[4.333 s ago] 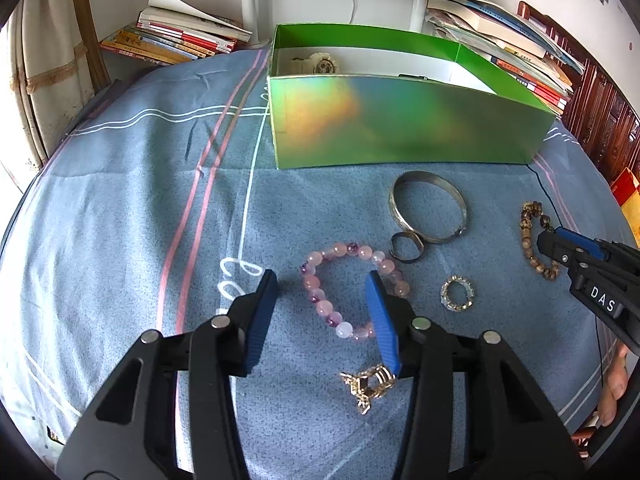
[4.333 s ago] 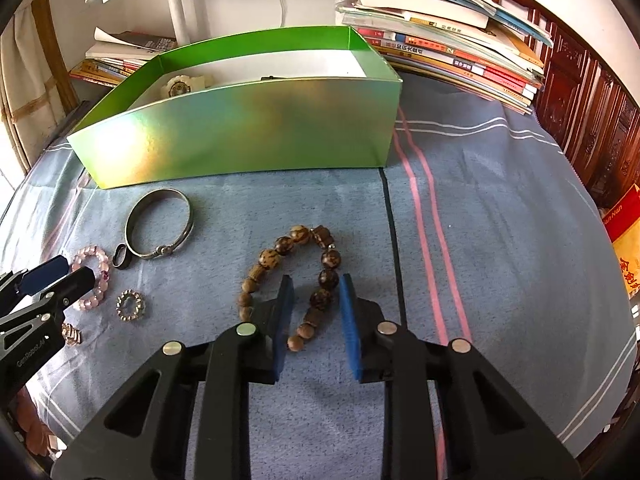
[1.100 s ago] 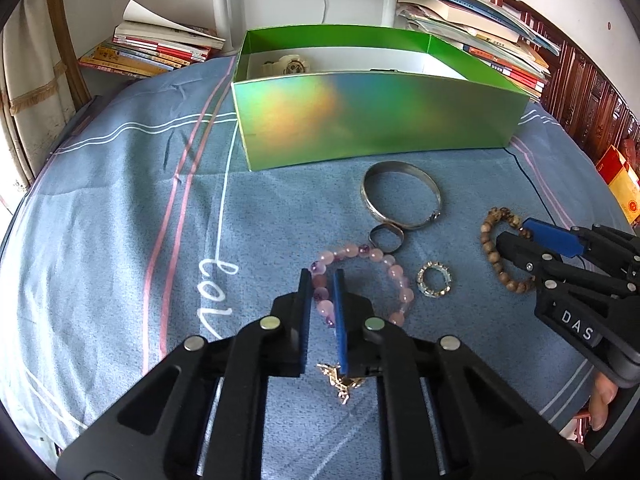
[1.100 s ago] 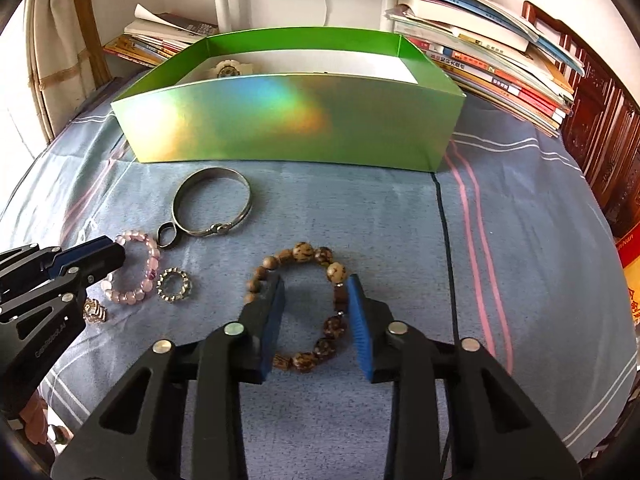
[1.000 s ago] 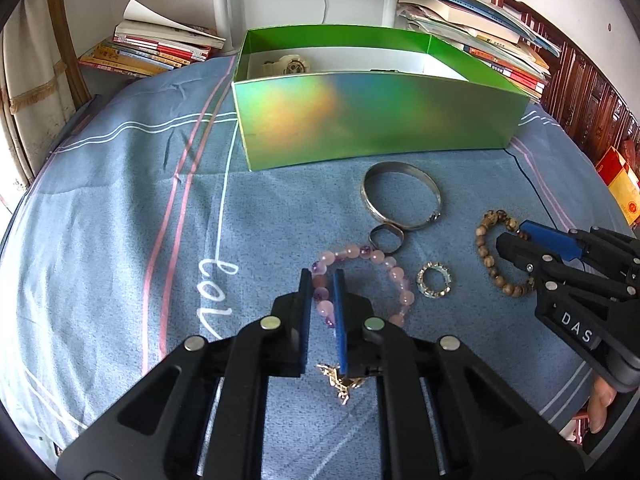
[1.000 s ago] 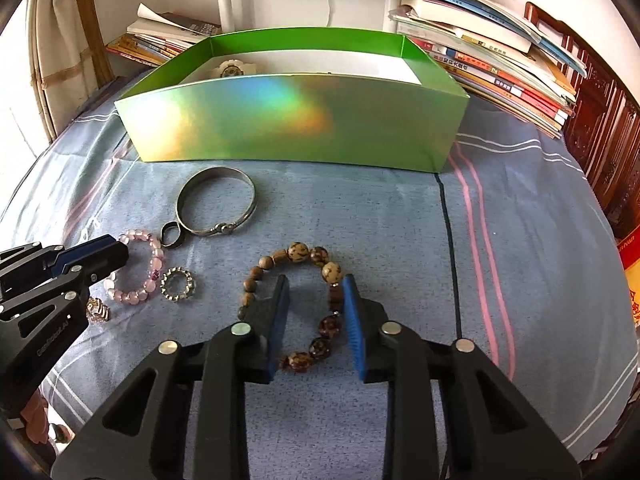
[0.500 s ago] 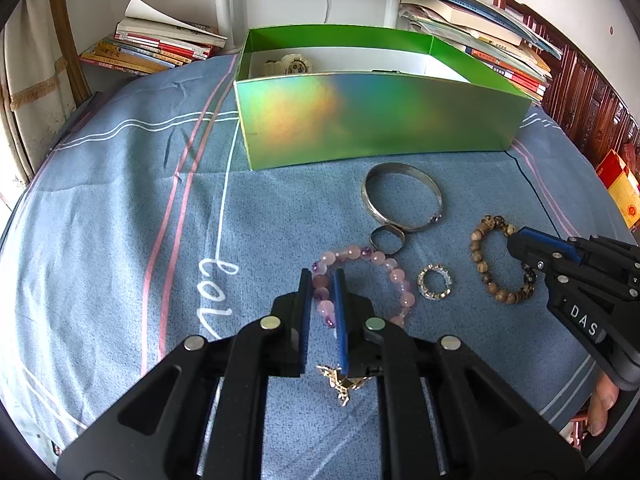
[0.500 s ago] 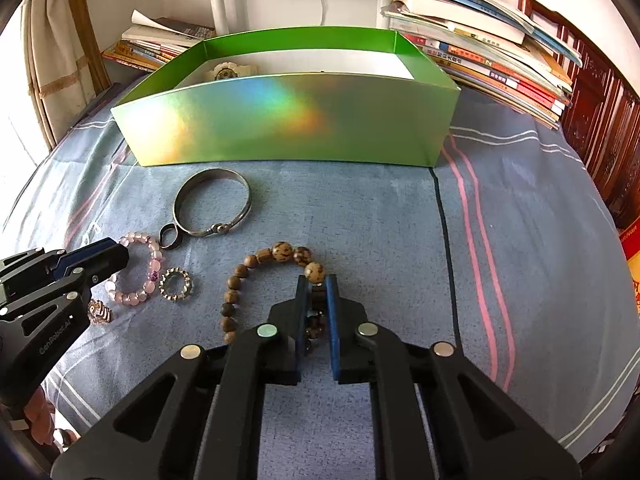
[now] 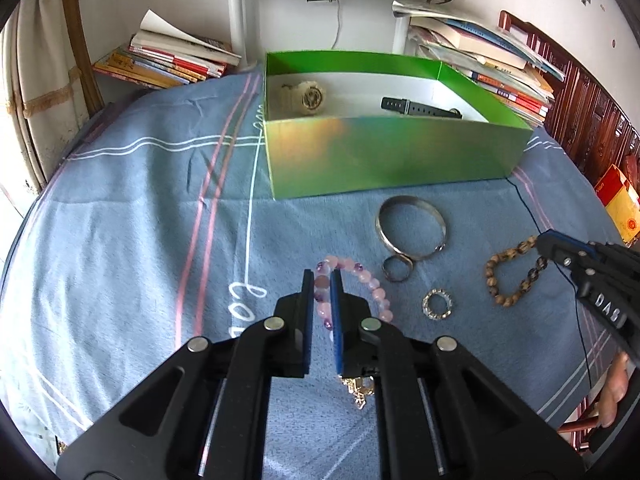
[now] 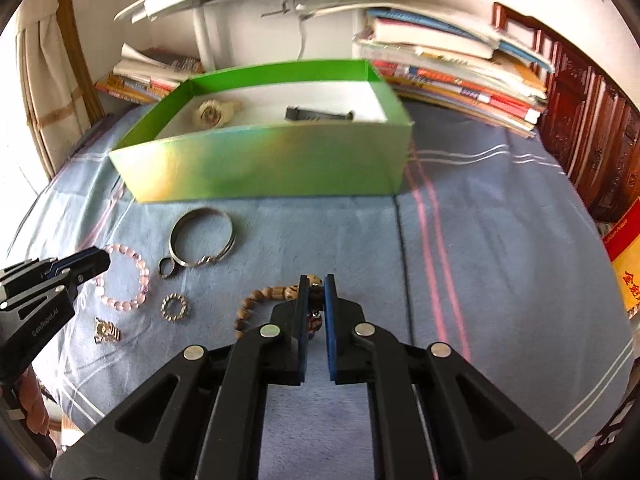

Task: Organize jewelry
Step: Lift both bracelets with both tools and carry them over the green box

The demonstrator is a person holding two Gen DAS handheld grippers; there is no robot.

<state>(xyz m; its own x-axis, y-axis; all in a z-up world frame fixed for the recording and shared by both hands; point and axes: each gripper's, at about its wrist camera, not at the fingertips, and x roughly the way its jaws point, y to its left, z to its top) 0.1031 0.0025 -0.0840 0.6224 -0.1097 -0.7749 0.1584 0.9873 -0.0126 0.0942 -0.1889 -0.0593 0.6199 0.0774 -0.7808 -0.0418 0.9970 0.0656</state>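
My left gripper (image 9: 322, 280) is shut on the pink bead bracelet (image 9: 362, 280), which hangs from its fingers just above the blue cloth. My right gripper (image 10: 316, 284) is shut on the brown wooden bead bracelet (image 10: 256, 300), also seen in the left wrist view (image 9: 508, 276). A silver bangle (image 9: 410, 226), a small dark ring (image 9: 396, 272), a sparkly ring (image 9: 438, 304) and a gold charm (image 10: 106, 330) lie on the cloth. The green box (image 9: 392, 152) behind holds a cream watch (image 9: 304, 96) and a black watch (image 9: 416, 108).
Stacks of books (image 10: 452, 68) lie behind the box on the right and more books (image 9: 168, 60) on the left. A white lamp post (image 9: 240, 12) stands behind the box. A red and yellow packet (image 10: 624, 256) sits at the right table edge.
Both grippers have lifted with their bracelets, so the views now look down into the box. The right gripper closed on the wooden bracelet about half a second ago.
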